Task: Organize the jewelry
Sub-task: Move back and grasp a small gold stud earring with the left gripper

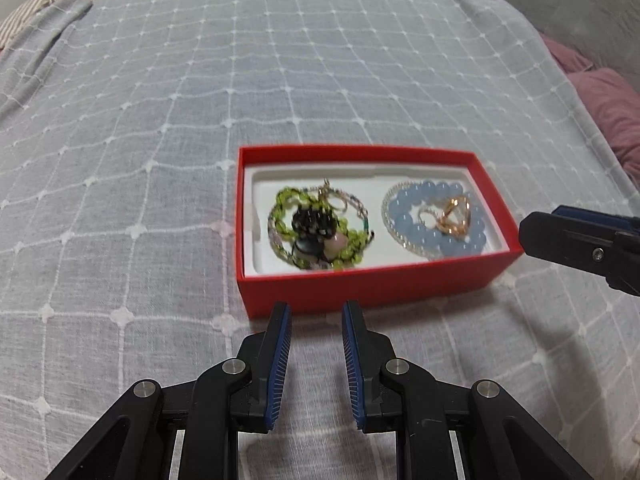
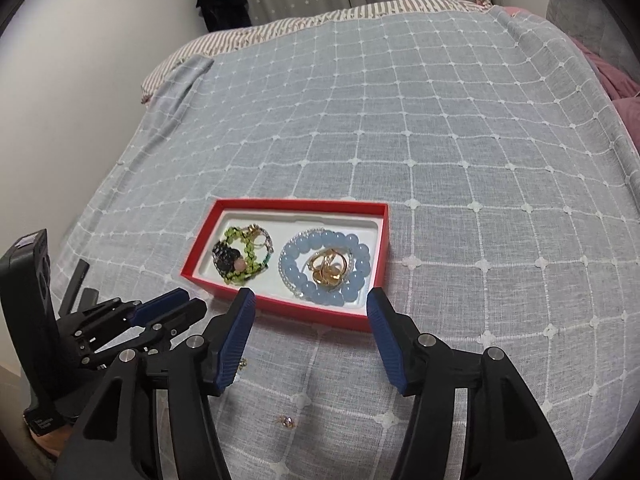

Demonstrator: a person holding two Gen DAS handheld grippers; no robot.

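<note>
Red box on grey checked bedspread.

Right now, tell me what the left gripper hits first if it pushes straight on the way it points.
Probably the near wall of the red box: the left gripper hangs just short of it, empty, over the bedspread. Depth is unclear, so it might meet the cloth first.

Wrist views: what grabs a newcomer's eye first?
The red box on the grey checked bedspread, its white tray holding a green bead tangle on the left and a blue bead bracelet ringing gold rings on the right. Next, both grippers at its near wall, nothing between the jaws: right gripper open, left gripper narrower. A small gold piece lies loose on the bedspread.
</note>
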